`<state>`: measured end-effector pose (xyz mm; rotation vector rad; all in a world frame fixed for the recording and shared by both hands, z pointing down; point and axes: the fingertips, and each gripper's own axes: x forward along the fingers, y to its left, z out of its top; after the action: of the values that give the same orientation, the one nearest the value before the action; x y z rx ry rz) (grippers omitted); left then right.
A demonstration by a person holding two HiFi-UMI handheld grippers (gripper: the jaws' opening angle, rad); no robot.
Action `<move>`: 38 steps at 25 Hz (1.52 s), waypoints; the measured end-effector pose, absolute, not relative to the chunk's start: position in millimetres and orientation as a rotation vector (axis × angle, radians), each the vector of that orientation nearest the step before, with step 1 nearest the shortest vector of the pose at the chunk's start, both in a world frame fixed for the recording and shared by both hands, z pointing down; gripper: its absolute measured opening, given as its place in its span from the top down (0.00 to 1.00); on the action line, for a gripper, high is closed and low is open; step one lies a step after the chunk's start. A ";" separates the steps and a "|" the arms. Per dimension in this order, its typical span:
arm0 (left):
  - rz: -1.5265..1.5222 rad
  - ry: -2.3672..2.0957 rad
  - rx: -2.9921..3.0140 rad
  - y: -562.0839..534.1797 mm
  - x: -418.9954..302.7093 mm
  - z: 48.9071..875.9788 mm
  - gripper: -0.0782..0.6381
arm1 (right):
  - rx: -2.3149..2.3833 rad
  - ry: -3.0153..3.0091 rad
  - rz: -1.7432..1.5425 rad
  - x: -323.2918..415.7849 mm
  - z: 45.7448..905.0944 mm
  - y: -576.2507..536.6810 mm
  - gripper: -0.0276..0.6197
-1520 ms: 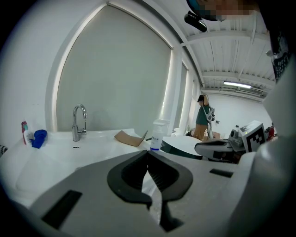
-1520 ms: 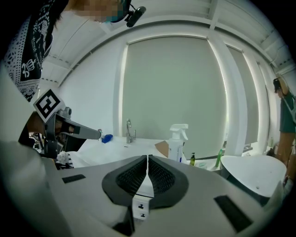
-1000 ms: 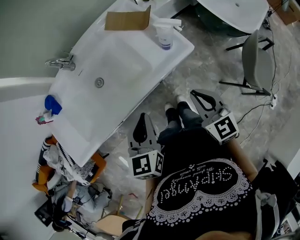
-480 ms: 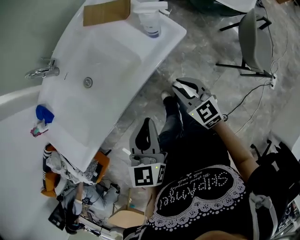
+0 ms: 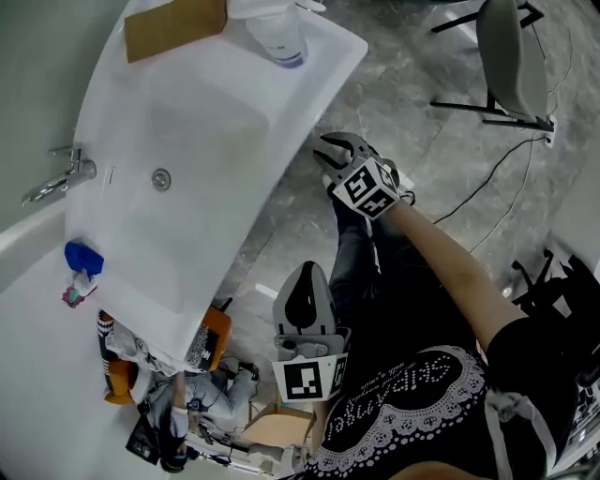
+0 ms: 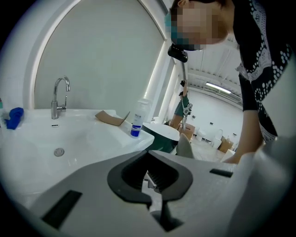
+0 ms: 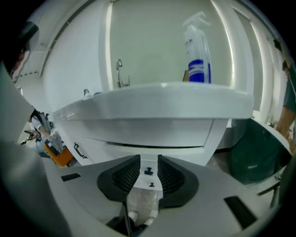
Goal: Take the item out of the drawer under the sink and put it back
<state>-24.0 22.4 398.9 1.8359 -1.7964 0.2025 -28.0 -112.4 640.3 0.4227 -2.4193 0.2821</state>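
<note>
The white sink (image 5: pixel 187 141) stands on a white cabinet whose drawer front (image 7: pixel 138 147) fills the right gripper view below the basin. My right gripper (image 5: pixel 333 150) is stretched out low by the sink's front edge. Its jaws are opening and nothing is pressed between them. Through the gap of the right gripper (image 7: pixel 148 162) I see the white front with two small black fittings (image 7: pixel 148 171). My left gripper (image 5: pixel 307 281) hangs back near the person's body, shut and empty. In its own view the left gripper (image 6: pixel 148 152) faces across the basin. The drawer's contents are hidden.
A faucet (image 5: pixel 56 178), a blue object (image 5: pixel 82 258), a cardboard piece (image 5: pixel 173 23) and a spray bottle (image 5: pixel 277 33) sit on the sink. Bags and clutter (image 5: pixel 211 342) lie at its near end. A grey chair (image 5: pixel 511 56) and cables are on the stone floor to the right.
My right gripper has moved forward and up the picture toward the sink's front edge, and its jaws have parted. The left gripper has fallen back toward the body, still shut.
</note>
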 end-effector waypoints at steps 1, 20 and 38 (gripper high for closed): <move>0.205 -1.795 1.825 24.1 -25.7 401.7 0.88 | 0.406 -2.398 0.288 -33.2 655.5 -111.8 0.79; 0.282 -1.754 1.678 37.9 -52.6 440.6 0.88 | 0.339 -2.212 0.448 -83.7 788.7 -120.0 0.75; 0.289 -1.751 1.730 28.7 -46.3 433.2 0.88 | 0.302 -2.148 0.406 -18.7 793.3 -81.0 0.75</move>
<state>-46.3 28.7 433.2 1.7300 -1.7512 0.2887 -18.7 -81.0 793.3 0.3022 -2.1482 0.4062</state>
